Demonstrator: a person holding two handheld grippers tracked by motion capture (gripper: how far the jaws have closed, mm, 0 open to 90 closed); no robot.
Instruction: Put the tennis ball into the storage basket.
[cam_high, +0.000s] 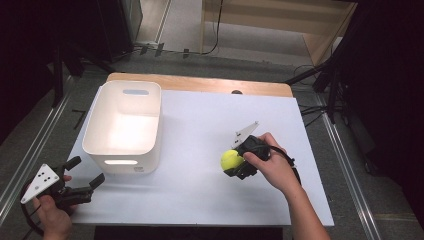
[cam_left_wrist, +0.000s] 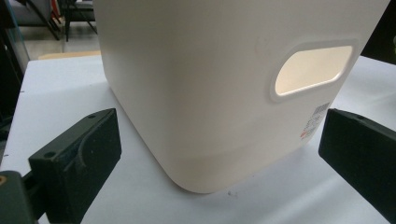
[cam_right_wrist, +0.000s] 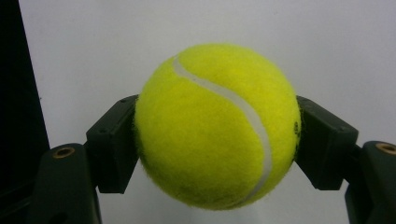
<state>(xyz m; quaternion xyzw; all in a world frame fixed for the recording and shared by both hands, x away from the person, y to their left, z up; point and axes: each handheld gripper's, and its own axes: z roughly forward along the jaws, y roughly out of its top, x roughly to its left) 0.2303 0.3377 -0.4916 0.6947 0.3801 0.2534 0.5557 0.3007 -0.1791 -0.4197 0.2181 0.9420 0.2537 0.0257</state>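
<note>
A yellow tennis ball (cam_high: 230, 159) (cam_right_wrist: 217, 126) is clamped between the two black jaws of my right gripper (cam_high: 233, 162) (cam_right_wrist: 217, 140), just above the white table right of centre. Both pads press on the ball's sides. A white plastic bin (cam_high: 124, 125) (cam_left_wrist: 210, 84) with handle cut-outs stands empty at the table's left. My left gripper (cam_high: 86, 172) (cam_left_wrist: 219, 158) rests at the table's front-left corner, pointing at the bin's near corner. Its jaws stand wide apart with nothing between them.
The white tabletop (cam_high: 210, 195) lies on a wooden board (cam_high: 200, 82) that shows along the far edge. Dark stands and cables line the floor on both sides. Bare table surface (cam_high: 200, 125) separates the bin from the ball.
</note>
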